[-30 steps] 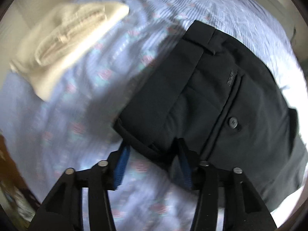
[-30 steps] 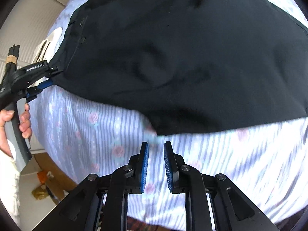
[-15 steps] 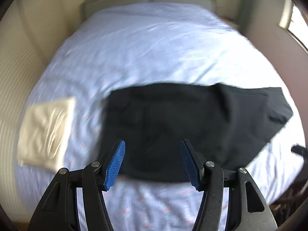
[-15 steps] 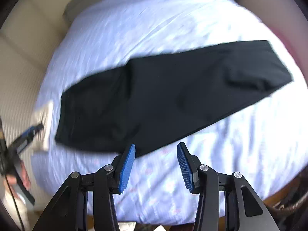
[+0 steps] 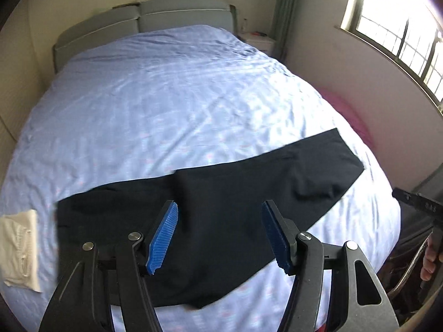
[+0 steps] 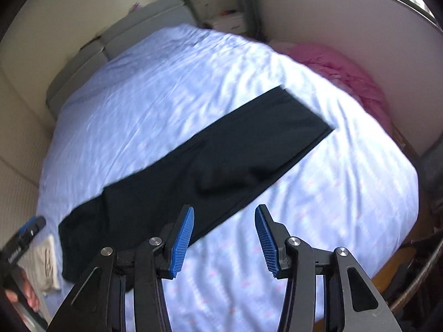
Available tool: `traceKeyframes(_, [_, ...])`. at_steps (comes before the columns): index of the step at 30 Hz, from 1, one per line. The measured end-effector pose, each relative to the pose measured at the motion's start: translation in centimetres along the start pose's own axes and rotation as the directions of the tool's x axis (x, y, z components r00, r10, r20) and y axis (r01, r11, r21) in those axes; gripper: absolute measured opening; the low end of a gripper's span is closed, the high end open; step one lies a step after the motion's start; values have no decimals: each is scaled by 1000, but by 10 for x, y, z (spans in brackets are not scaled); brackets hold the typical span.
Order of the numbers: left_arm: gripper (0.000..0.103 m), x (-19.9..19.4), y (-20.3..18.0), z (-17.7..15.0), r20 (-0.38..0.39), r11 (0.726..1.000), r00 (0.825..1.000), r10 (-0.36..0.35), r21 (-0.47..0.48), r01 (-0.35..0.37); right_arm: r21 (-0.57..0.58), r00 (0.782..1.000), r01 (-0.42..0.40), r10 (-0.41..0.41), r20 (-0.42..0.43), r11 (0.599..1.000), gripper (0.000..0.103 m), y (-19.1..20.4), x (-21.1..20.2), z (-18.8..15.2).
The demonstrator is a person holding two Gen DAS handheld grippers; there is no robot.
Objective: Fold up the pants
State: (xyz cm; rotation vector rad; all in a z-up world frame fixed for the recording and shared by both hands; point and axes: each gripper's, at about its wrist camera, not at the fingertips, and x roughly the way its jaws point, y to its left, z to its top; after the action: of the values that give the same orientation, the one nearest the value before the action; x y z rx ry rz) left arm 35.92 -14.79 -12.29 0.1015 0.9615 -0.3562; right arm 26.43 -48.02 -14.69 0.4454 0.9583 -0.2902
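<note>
Across the bed (image 5: 166, 105) lie black pants (image 5: 221, 210) — left tongs (image 5: 218, 235) opening, right tongs (image 6: 224, 242) spread, both empty.

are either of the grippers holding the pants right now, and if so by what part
Nothing is held. The left gripper is opening and the right gripper stands open, both empty above the black pants, which lie flat on the bed.

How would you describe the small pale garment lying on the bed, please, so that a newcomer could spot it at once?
Start at the bed with its light blue sheet and follow the black pants stretched across its near part. Just past their waist end, near the bed's edge, lies a folded cream-white garment. It is the only pale, compact bundle there, far smaller than the long dark pants.
</note>
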Motion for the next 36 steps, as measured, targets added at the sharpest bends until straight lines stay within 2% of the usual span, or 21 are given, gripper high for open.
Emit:
traceKeyframes(3, [63, 21, -45, 10, -20, 1000, 1000, 4, 5, -4, 14, 1000, -2, 2, -6, 1000, 47, -36, 15, 24])
traceKeyframes(7, [72, 45, -105, 26, -32, 1000, 999, -5, -9, 5, 7, 1000, 1, -1, -9, 1000, 47, -78, 35, 54])
traceKeyframes(9, [73, 57, -127, 33, -41, 1000, 999, -11, -2, 11, 13, 1000, 1, 0, -13, 1000, 47, -100, 51, 69])
traceKeyframes(14, [75, 98, -190, 48, -86, 998, 996, 17, 54, -13, 27, 1000, 2, -1, -24, 1000, 47, -140, 98, 100])
traceKeyframes(20, [75, 163, -258, 64, -180, 990, 983, 32, 141, -6, 82, 995, -14, 22, -102, 997, 45, -180, 160, 116])
traceKeyframes(27, [76, 214, -301, 68, -271, 985, 960, 67, 173, -20, 108, 981, -13, 33, -189, 994, 43, -204, 214, 119])
traceKeyframes(30, [76, 219, -310, 64, -294, 984, 953, 73, 179, -21, 121, 977, -5, 31, -213, 993, 42, -211, 230, 121])
traceKeyframes(36, [77, 219, -320, 58, -309, 982, 949, 65, 190, -6, 68, 971, 25, -8, -238, 997, 36, -209, 248, 125])
